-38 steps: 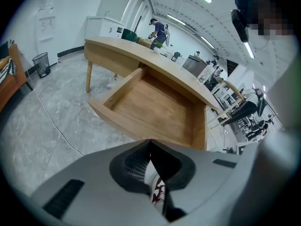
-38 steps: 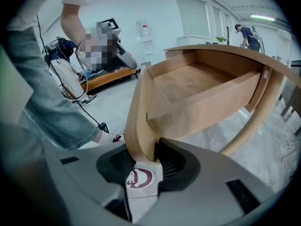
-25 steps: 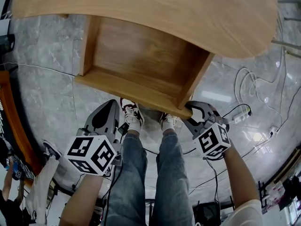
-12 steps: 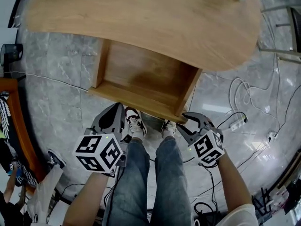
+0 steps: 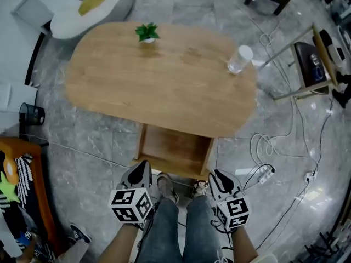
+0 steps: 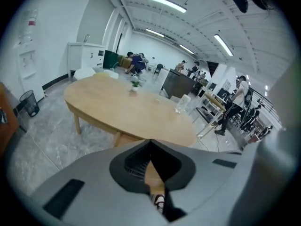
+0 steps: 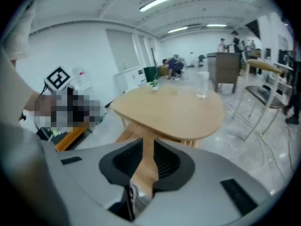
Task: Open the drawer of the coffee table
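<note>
Drawer in light wood under the oval wooden table is already pulled out, so this looks done. Left hand-held gripper is shut and empty, right hand-held gripper is closing on nothing.

Oval, light-wood coffee table, seen from above. Its shallow wooden drawer stands pulled out at the near long edge, level, apparently empty, its rear part hidden under the table.
</note>
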The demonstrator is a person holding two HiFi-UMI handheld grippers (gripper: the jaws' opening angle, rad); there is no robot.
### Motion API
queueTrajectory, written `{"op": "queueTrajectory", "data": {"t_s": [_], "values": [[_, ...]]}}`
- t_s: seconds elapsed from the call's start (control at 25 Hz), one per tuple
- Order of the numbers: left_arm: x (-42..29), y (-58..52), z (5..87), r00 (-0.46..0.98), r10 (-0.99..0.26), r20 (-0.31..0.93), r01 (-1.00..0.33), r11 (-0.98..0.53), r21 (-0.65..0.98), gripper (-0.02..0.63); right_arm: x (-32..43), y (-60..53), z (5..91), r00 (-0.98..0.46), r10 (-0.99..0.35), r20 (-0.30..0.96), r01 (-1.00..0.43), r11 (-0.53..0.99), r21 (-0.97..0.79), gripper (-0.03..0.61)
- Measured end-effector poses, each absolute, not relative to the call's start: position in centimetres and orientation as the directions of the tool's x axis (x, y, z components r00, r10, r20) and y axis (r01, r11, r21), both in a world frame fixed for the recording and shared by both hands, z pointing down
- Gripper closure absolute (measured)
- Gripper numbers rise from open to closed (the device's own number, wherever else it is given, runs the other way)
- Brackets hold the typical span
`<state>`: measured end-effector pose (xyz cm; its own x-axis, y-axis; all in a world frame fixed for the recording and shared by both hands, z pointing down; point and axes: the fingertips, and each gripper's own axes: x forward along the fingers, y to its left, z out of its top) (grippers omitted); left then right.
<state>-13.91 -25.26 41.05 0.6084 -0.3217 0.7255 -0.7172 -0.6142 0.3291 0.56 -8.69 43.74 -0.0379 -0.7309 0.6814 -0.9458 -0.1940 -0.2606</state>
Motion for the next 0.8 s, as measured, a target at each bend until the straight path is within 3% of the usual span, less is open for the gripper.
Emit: {"op": "queueTrajectory", "data": {"t_s": [0.24, 0.4, 0.8], "values": [[-12.7, -30.1, 28.8, 0.683, -0.397, 0.614, -0.659, -0.698, 0.282, 0.623, 2.0, -12.0, 30.5, 0.237, -0.786, 0.57, -0.863, -0.44, -0.247, 0.537], [-11.8, -32.4, 21.1, 0.743, -0.416, 0.524, -0.603, -0.756, 0.254, 0.623, 4.4, -13.7, 23.3, 0.332, -0.796, 0.506, -0.853, -0.482, -0.198, 0.577], [-11.9, -35.6, 6.0, 0.817, -0.474, 0.329, -0.553, -0.807, 0.209, 0.623, 7.6, -12.3, 7.9, 0.507, -0.807, 0.303, -0.799, -0.572, -0.185, 0.578]]}}
